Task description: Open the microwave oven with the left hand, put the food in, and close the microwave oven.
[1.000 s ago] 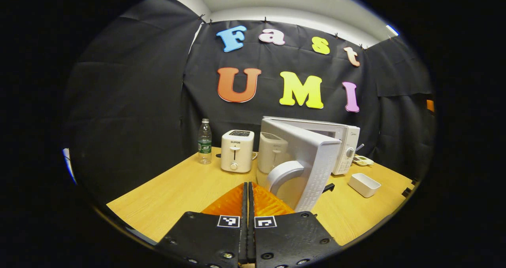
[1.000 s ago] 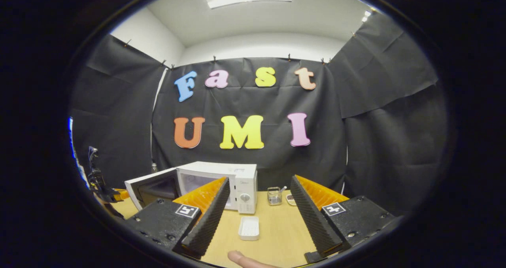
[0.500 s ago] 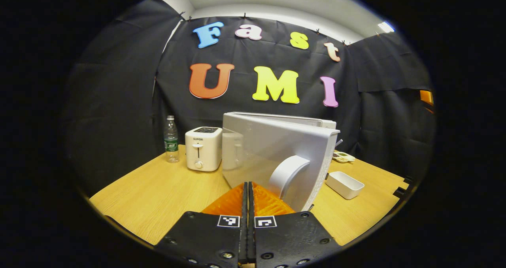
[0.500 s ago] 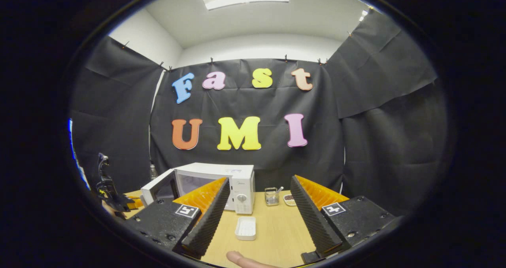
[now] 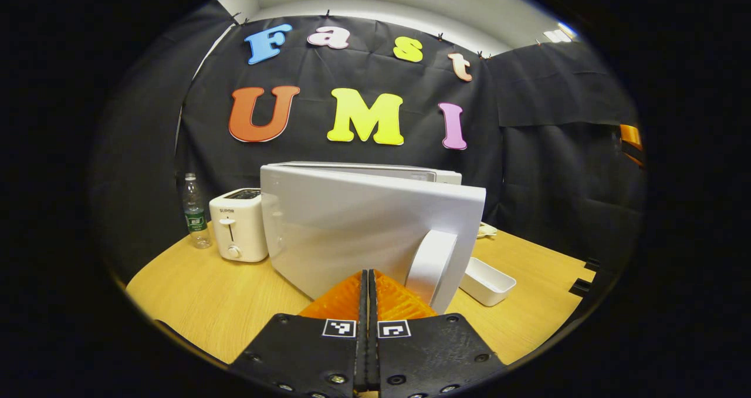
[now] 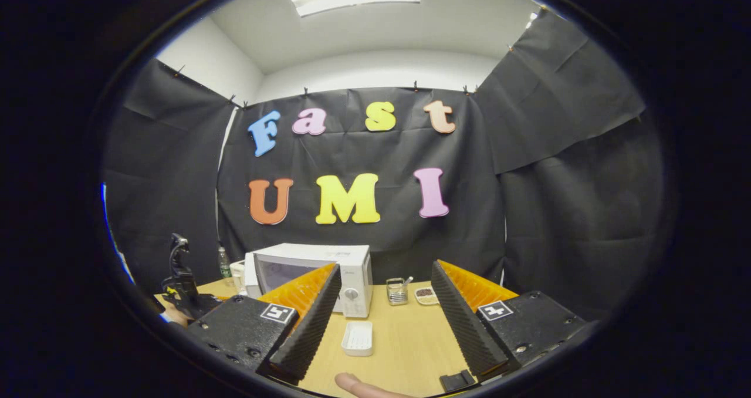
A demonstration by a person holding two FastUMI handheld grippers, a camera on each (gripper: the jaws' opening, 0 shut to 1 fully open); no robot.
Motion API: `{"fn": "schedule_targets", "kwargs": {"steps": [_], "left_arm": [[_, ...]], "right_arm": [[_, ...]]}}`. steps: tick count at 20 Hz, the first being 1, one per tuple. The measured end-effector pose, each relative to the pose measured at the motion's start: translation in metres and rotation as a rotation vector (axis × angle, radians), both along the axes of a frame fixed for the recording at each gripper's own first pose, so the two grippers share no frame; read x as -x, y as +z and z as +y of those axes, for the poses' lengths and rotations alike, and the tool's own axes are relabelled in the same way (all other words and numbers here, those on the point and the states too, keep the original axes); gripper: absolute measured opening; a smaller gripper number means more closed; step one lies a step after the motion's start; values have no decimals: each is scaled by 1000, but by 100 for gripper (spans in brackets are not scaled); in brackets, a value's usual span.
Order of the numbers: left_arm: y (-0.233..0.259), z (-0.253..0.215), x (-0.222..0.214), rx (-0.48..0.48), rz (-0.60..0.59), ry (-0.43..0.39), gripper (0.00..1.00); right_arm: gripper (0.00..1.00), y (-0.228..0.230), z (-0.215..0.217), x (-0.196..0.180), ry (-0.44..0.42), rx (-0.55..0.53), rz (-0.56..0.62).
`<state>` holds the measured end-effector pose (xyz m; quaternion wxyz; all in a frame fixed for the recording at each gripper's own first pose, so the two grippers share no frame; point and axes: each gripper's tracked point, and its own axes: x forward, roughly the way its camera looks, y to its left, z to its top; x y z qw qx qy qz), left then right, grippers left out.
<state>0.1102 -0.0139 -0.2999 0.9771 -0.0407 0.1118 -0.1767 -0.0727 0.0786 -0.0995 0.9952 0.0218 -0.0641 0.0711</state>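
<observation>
While the left gripper [image 5: 368,286] (fingers pressed together) nears the microwave [image 5: 364,228] door, the right gripper [image 6: 384,310] hangs spread.

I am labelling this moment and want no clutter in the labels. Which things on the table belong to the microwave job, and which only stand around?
Belong to the job:
microwave oven
its door with the handle
left gripper, shut
right gripper, open
white tray, perhaps for the food

Only standing around:
toaster
water bottle
small holder and dish
</observation>
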Motion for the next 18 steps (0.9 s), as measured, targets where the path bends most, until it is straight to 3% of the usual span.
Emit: {"fn": "schedule_targets", "kwargs": {"steps": [3,4,5,11,18], "left_arm": [[0,-22,-19,20,2,-14,0],[-1,-30,-26,27,3,-22,0],[-3,-38,-31,28,8,-27,0],[-6,-72,-67,10,23,-31,0],[-6,-112,-115,29,22,-19,0]], "right_arm": [[98,1,-7,1,-1,-8,-6],[85,2,-10,1,-3,-6,-8],[98,2,-13,2,-7,-5,-12],[98,7,-31,2,-8,-18,-54],[98,-4,-65,-34,-9,-97,-56]]}}
